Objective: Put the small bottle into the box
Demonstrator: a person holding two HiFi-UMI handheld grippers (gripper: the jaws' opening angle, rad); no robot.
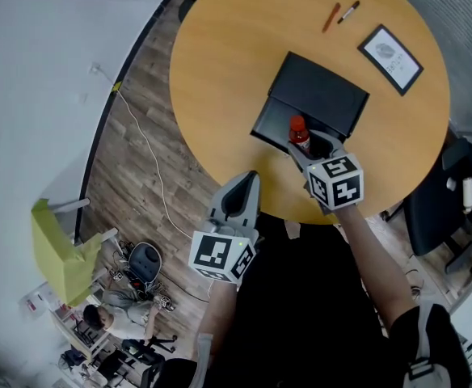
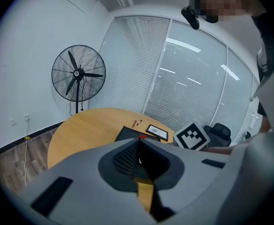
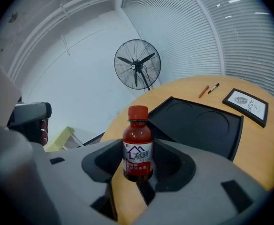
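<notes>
A small bottle (image 1: pixel 299 132) with a red cap and dark red contents stands upright between the jaws of my right gripper (image 1: pixel 301 146), which is shut on it. In the right gripper view the bottle (image 3: pixel 138 146) hangs just above the table's near edge, short of the open black box (image 3: pixel 200 123) with two round recesses. In the head view the bottle overlaps the near edge of the box (image 1: pixel 317 95). My left gripper (image 1: pixel 247 179) hangs shut and empty off the table's near edge; its jaws meet in the left gripper view (image 2: pixel 138 143).
The round wooden table (image 1: pixel 220 63) carries two pens (image 1: pixel 342 14) and a framed card (image 1: pixel 390 58) beyond the box. A black chair (image 1: pixel 442 208) stands at the right, a yellow-green seat (image 1: pixel 58 253) at the left, a floor fan (image 3: pixel 137 65) behind.
</notes>
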